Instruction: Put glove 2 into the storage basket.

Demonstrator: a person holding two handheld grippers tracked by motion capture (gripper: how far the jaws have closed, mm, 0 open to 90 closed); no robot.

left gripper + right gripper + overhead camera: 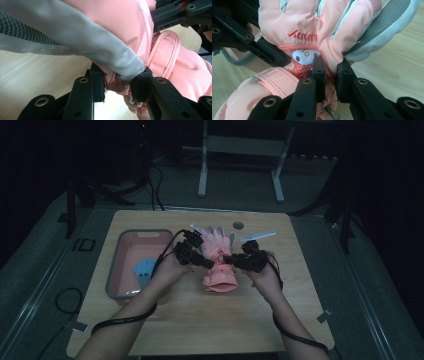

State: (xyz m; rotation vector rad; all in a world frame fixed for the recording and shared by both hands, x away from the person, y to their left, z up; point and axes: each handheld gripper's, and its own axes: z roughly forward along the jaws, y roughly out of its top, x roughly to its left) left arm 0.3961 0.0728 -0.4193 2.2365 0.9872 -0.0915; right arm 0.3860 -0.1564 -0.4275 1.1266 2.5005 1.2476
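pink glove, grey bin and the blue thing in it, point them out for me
pink glove (220, 279), high view, on its cuff
grey bin (114, 260), high view, on its left rim
blue thing (143, 268), high view, on its middle

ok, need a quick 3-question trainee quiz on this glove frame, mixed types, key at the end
1. True or false: both the left gripper and the right gripper are shut on the pink glove.
2. What lies in the grey bin?
A. a blue item
B. a second pink glove
C. a cup
3. Which way do the glove's fingers point in the high view, toward the person or away?

Key:
1. True: each pair of jaws pinches its fabric.
2. A, the blue item.
3. Away, toward the table's far edge.
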